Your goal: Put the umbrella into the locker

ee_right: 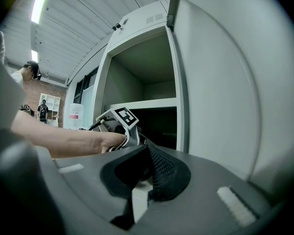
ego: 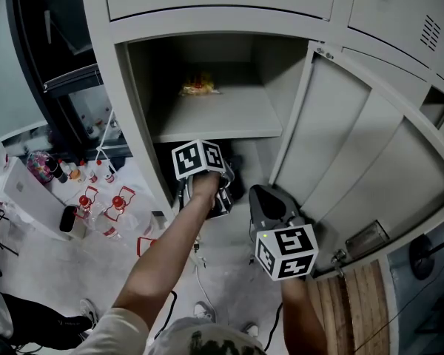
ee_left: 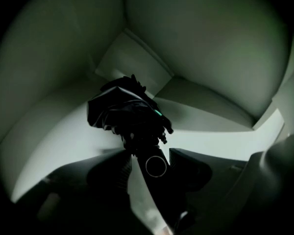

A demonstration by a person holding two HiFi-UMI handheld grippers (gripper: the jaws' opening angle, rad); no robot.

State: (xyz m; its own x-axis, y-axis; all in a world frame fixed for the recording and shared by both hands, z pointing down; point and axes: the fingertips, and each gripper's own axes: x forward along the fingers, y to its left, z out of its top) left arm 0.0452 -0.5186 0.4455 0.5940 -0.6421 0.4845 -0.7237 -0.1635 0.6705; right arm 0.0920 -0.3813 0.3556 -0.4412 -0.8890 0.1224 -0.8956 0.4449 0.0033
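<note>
Fingers (ee_left: 90, 177) of the left gripper (ee_left: 148, 153) are standing apart. We are reading a strip of pale locker floor between the left finger and the umbrella's handle (ee_left: 156, 166), so the pads are not clamping it. The handle, with a ring-shaped button on it, is lying in the gap between the two jaws.

We are noting the umbrella (ee_left: 125, 106) as black and folded. Its bunched canopy is resting on the floor of the compartment and pointing toward the back corner. Whether the handle end is also touching the floor, we cannot tell.

From the head view, the left forearm (ego: 170, 250) is reaching into the locker (ego: 126, 102), into the dark lower compartment under the shelf (ego: 214, 117). A yellow packet (ego: 200, 86) is sitting at the back of that shelf. The door (ego: 355, 168) is hanging wide open on the right.

For the right gripper (ee_right: 147, 150), we are seeing the fingertips drawn together. Only a thin sliver of light is showing lower down between the jaws, and nothing is sitting between them. It is hovering outside the locker, just beside the lower edge of the open door, with its marker cube (ego: 286, 251) facing up at us.
</note>
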